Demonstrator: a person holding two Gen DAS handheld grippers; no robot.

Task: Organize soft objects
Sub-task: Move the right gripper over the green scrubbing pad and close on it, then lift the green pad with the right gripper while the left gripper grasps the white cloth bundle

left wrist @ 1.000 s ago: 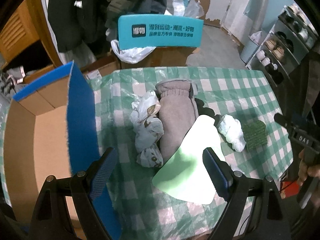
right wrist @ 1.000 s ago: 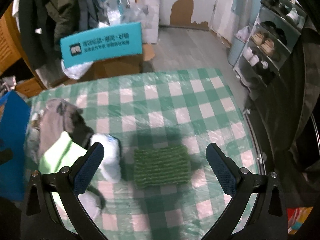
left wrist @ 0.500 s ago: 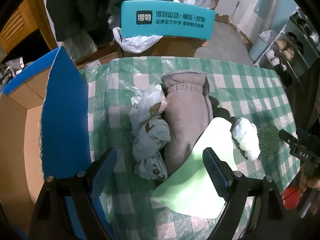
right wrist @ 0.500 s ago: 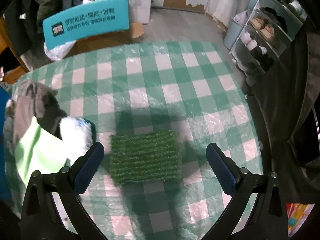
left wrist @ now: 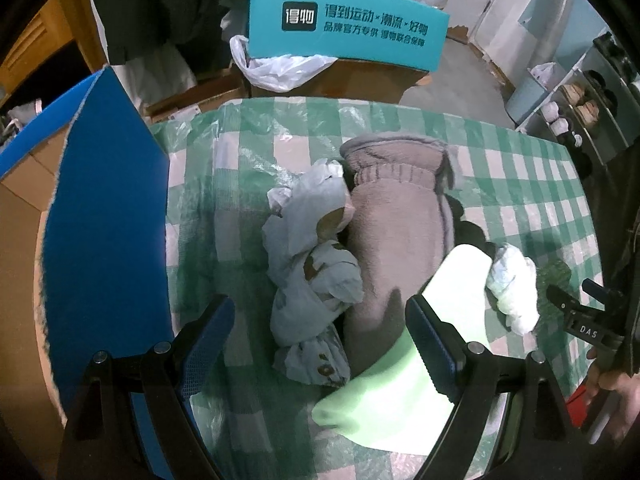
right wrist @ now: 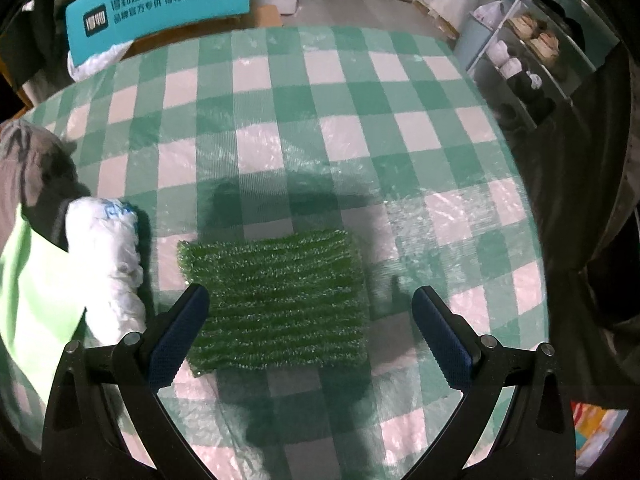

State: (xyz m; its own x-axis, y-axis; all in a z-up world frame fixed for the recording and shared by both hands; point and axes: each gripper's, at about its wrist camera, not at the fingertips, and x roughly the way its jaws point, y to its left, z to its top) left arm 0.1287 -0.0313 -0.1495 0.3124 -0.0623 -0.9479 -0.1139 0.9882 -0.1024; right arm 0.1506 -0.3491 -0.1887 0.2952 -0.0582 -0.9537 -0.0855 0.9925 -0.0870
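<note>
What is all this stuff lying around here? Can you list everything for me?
Tablecloth: one, green and white check, over the table.
Scrubby pad: one, dark green, flat on the cloth between the right tongs' fingers.
Rolled bundle: one, white, left of the pad.
Thin sheet: one, pale green, lying partly over the mitten.
Fleece mitten: one, grey-brown, mid-table.
Crumpled cloth: one, pale with brown print, touching the mitten's left side.
Cardboard box: one, blue outside, left of table.
Teal sign: one, behind the table.
Shoe rack: one, far right.
Left tongs: open.
Right tongs: open.
</note>
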